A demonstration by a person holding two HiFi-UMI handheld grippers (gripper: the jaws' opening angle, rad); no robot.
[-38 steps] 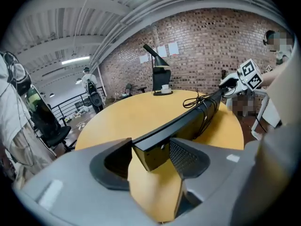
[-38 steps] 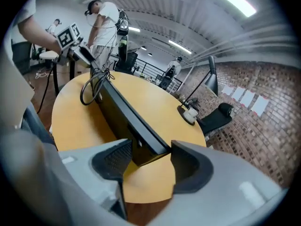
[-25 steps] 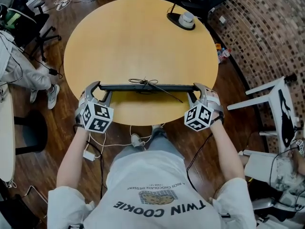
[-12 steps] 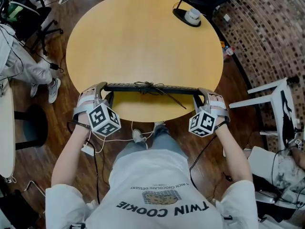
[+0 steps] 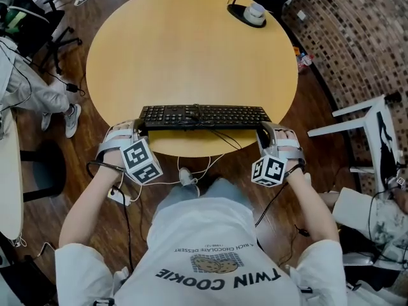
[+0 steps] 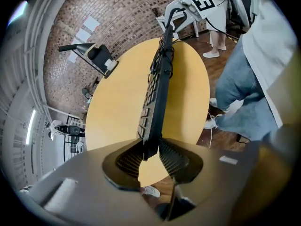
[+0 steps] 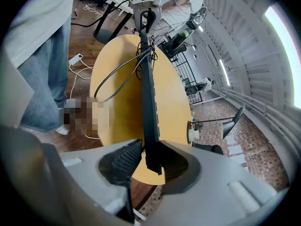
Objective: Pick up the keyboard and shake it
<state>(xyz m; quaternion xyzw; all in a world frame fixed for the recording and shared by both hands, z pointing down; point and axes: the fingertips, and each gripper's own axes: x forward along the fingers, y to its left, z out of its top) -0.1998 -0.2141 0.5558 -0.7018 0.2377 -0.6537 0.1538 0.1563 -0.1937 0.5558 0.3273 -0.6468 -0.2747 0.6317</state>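
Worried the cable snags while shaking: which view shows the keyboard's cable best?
The right gripper view: the cable loops clear of the keyboard against the table. The head view shows a knot and thin strands; the left gripper view shows only the knot.

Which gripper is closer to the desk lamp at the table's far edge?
Right. Both grippers' jaws are closing on the keyboard: right gripper at its right end, on the side of the desk lamp; left gripper at the opposite end, farther off.
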